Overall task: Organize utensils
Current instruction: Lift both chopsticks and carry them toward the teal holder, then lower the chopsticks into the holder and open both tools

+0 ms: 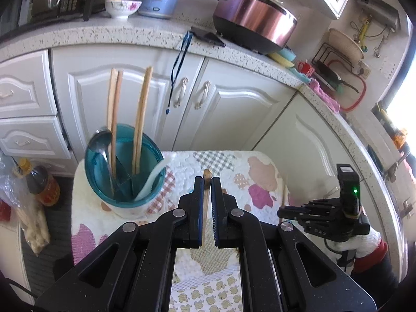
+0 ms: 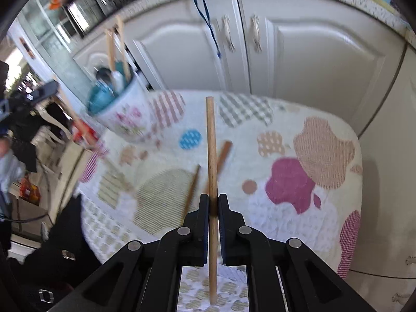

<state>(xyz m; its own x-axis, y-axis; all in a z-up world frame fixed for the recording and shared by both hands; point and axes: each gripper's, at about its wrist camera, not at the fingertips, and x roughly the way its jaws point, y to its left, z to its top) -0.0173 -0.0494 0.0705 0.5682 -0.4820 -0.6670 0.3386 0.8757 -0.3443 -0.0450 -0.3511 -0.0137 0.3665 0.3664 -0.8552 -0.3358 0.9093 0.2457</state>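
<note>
Left gripper [image 1: 207, 182] clamps chopstick [image 1: 206, 202]; right gripper [image 2: 213, 200] clamps wooden chopstick [image 2: 212, 156] above patterned cloth [image 2: 299, 135]; utensil holder [image 1: 124, 171] nearby.

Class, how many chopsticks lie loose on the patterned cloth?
2. One chopstick lies right of the held chopstick, another left of it; more may hide under the right gripper.

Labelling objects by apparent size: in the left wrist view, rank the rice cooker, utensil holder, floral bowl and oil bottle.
1. rice cooker
2. utensil holder, nearly equal; nearer, so unsure
3. oil bottle
4. floral bowl, similar to the bottle
</note>
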